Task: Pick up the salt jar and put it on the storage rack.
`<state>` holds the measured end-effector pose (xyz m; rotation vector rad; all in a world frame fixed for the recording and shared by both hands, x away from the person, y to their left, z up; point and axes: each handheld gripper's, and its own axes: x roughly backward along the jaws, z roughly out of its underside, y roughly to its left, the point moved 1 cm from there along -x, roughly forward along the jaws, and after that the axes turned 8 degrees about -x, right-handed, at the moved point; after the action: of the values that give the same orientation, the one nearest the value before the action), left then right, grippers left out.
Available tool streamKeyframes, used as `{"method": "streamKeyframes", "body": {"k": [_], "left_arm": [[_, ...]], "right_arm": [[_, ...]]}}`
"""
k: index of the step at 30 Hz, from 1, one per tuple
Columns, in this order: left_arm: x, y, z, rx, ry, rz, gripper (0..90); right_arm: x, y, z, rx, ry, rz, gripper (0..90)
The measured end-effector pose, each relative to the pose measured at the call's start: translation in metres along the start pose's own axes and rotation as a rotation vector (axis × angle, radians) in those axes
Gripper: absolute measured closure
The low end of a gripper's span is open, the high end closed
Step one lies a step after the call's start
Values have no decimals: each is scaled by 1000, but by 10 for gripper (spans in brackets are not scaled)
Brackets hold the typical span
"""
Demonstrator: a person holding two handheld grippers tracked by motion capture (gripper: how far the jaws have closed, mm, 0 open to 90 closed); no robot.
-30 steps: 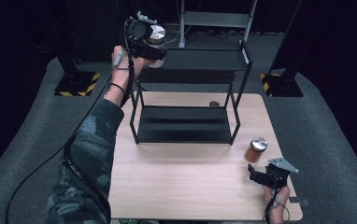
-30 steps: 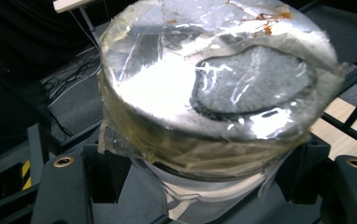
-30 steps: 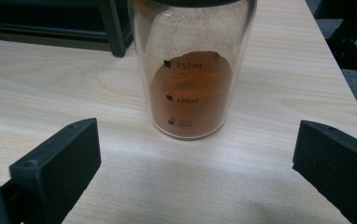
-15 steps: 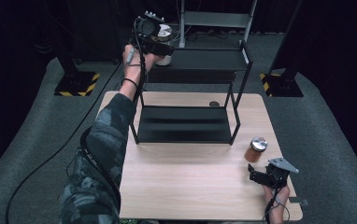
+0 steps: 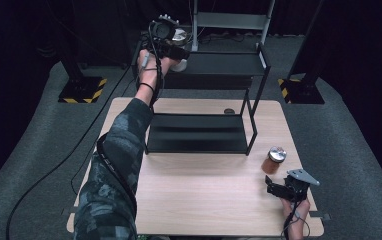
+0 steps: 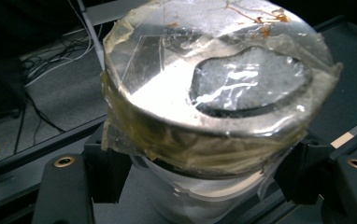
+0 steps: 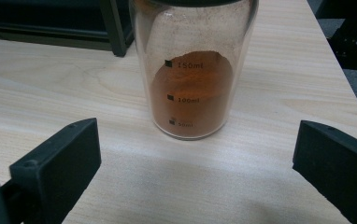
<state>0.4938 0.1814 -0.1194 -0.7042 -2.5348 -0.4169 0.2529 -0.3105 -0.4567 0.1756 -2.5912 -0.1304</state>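
The left gripper holds a taped jar between its closed fingers, at 11 o'clock above the rack's top shelf. At 4 o'clock on the counter, the right gripper is wide open, and the brown powder jar stands just ahead of its fingers, untouched.

Desk: light wood, centre and lower part of the high view, on grey carpet.
Shelf rack: black, two-tier, at the desk's far half, centre of frame.
Jar of orange powder: upright on the desk, lower right, just right of the rack.
Small dark disc: on the desk behind the rack's lower tier.
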Motion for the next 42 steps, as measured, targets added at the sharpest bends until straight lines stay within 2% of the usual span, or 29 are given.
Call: {"method": "streamKeyframes", "body": {"k": [5,19,27,35,37,38,40,42], "left_arm": [[-3,5,8,42,-31,19,304],[-9,-4,11,36,-65,28,304],[-10,-7,13,37,-74,19,303],[-9,-9,8,32,-55,8,297],[-7,-11,4,22,-38,3,239],[-6,-8,1,28,-20,23,182],[-4,-10,-6,8,16,26,119],[0,-9,-12,-17,55,52,62]], "right_arm": [[0,0,0,1,0,2,0],[-1,1,-1,6,5,6,0],[0,1,0,5,3,5,0],[0,2,0,6,2,7,0],[0,2,0,8,1,7,0],[0,2,0,8,1,7,0],[0,2,0,7,2,7,0],[0,2,0,7,1,7,0]]}}
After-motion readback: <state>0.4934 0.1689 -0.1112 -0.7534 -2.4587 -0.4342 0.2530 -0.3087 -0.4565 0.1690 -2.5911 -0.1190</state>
